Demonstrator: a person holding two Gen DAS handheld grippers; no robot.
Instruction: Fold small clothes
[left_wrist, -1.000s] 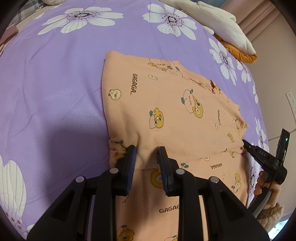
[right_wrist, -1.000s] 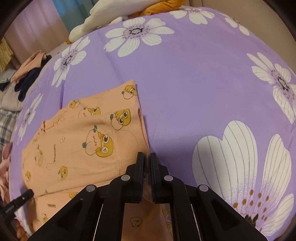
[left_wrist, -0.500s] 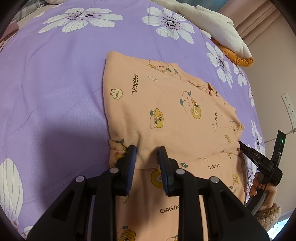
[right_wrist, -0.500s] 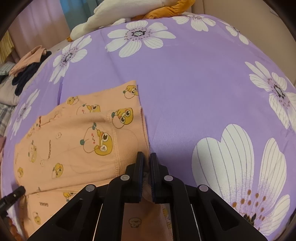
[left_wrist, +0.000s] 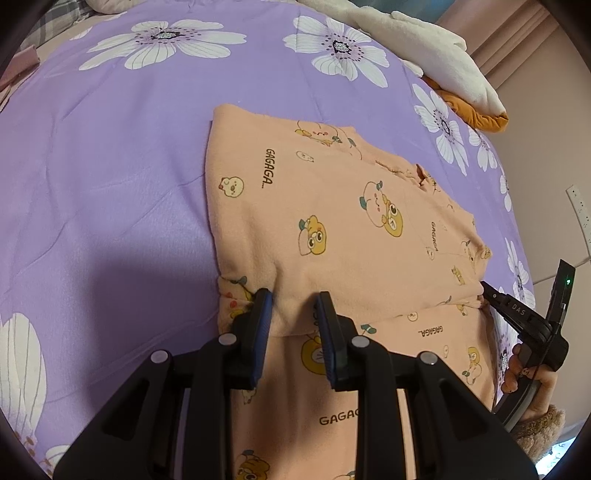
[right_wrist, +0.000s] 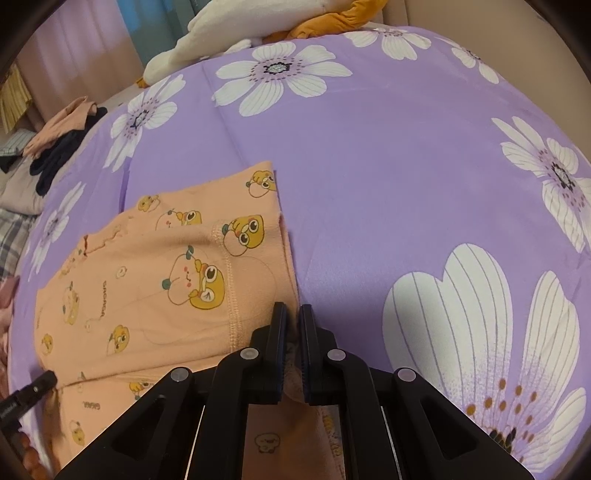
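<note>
A peach garment (left_wrist: 332, 221) printed with cartoon animals and "GAGAGA" lies on the purple flowered bedspread (left_wrist: 110, 166), its upper part folded over the lower. My left gripper (left_wrist: 294, 310) is shut on the left end of the fold's near edge, with a thick bunch of cloth between its blue pads. In the right wrist view my right gripper (right_wrist: 291, 325) is shut on the right end of the garment (right_wrist: 155, 280), with cloth pinched between its fingers. That right gripper (left_wrist: 491, 291) also shows at the garment's right edge. The left gripper's tip (right_wrist: 42, 380) shows low on the left.
A white plush blanket (left_wrist: 424, 48) over something orange (left_wrist: 476, 114) lies at the far edge of the bed. A pile of other clothes (right_wrist: 62, 136) sits off the bed's far left. A hand (left_wrist: 524, 373) in a fuzzy sleeve holds the right gripper. A wall socket (left_wrist: 576, 206) is on the right.
Both grippers keep their hold on the fold's edge and stay where they were. Only the right wrist view has tilted very slightly.
</note>
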